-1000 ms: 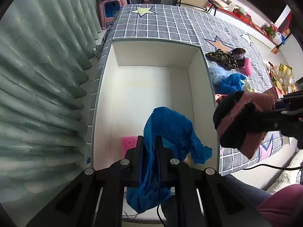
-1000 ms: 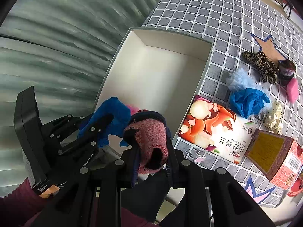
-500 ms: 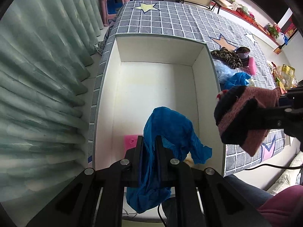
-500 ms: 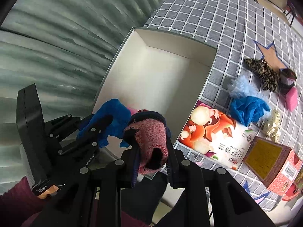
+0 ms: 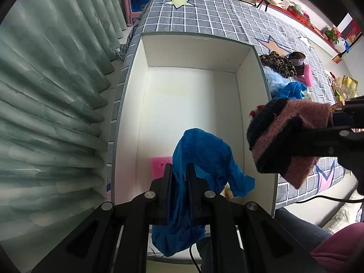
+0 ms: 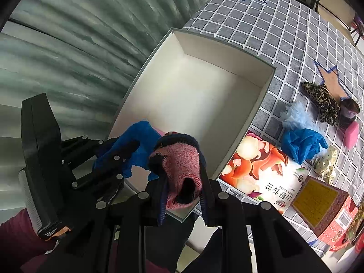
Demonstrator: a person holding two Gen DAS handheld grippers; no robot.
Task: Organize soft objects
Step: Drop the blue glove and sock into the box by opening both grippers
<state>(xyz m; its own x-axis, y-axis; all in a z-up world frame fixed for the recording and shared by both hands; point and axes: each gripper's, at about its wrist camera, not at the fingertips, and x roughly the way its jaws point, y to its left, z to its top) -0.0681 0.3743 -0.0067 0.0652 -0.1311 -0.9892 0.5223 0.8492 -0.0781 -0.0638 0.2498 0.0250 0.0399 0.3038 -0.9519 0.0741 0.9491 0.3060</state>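
Note:
My left gripper [image 5: 179, 170] is shut on a crumpled blue cloth [image 5: 204, 152], which hangs over the near end of a white open box [image 5: 127, 118]. A pink sponge [image 5: 160, 163] lies on the box floor just behind that cloth. My right gripper [image 6: 183, 175] is shut on a pink and dark knitted sock [image 6: 179, 159] above the box's near right corner; in the left wrist view that knitted sock [image 5: 293, 141] hovers over the right wall. The left gripper [image 6: 118, 159] with the blue cloth [image 6: 141, 134] sits just left of the sock.
On the grey checked cover [image 6: 284, 29] right of the box lie a picture book [image 6: 261, 173], a blue cloth [image 6: 302, 143], a light blue fluffy piece [image 6: 295, 116], a leopard-print item [image 6: 323, 100], a pink sponge [image 6: 351, 134] and a patterned carton [image 6: 323, 207]. A green curtain [image 5: 45, 91] hangs left.
Both grippers keep their grips. The box has shifted slightly in both views; the sock sits a little higher in the left wrist view.

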